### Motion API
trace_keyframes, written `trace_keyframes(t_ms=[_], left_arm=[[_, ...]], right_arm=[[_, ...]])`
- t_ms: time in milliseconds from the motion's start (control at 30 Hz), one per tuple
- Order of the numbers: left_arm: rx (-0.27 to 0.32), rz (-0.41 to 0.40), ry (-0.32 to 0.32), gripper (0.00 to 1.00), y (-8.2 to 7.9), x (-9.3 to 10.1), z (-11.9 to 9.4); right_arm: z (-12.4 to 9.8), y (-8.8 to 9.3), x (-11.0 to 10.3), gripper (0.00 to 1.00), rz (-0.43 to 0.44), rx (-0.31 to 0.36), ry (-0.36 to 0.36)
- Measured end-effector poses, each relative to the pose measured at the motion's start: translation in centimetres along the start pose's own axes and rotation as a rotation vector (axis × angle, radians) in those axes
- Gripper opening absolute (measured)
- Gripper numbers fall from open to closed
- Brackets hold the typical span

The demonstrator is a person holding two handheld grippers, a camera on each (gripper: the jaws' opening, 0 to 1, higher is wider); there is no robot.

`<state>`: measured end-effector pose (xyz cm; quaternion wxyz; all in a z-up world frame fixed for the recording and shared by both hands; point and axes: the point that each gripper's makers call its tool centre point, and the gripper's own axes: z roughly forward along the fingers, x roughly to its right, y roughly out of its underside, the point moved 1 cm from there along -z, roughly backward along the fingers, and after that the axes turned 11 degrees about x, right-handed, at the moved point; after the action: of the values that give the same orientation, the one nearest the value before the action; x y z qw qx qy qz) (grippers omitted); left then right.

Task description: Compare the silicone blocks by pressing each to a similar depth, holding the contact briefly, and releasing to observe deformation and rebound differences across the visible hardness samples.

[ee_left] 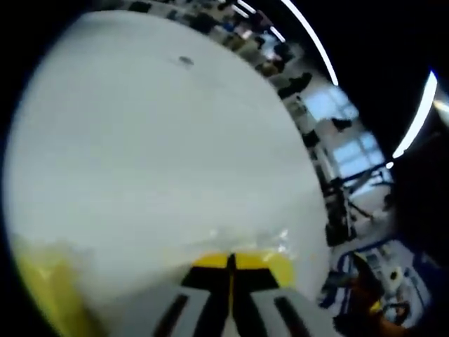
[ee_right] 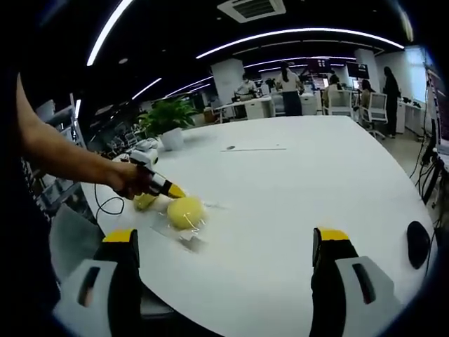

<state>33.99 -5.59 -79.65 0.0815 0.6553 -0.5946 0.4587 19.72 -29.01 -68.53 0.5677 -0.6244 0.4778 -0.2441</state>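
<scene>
With jaws closed, the left gripper (ee_right: pixel 172 190) presses a yellow rounded silicone block (ee_right: pixel 185 212) on the white table (ee_right: pixel 295 210); right gripper (ee_right: pixel 228 246) wide, idle; next, release.

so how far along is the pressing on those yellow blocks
In hand: the left gripper, jaws together, has its tip at the yellow blocks on the white table; whether it is pressing is unclear. The right gripper is open and holds nothing. Nothing shows which samples are already done, so what is left is unclear.
</scene>
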Motion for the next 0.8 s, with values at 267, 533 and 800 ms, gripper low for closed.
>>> trace_keyframes(t_ms=[267,533,800], left_arm=[[0.140,0.248,0.108,0.00,-0.9,3.0,-0.8],[0.162,0.365,0.131,0.00,-1.7,5.7,-1.9],[0.218,0.479,0.187,0.00,-2.7,8.7,-3.6]], right_arm=[[0.3,-0.2,-0.2,0.96,0.004,0.004,-0.007],[0.7,-0.9,-0.8,0.96,0.002,0.019,-0.021],[0.9,-1.2,-1.0,0.96,0.005,0.028,-0.031]])
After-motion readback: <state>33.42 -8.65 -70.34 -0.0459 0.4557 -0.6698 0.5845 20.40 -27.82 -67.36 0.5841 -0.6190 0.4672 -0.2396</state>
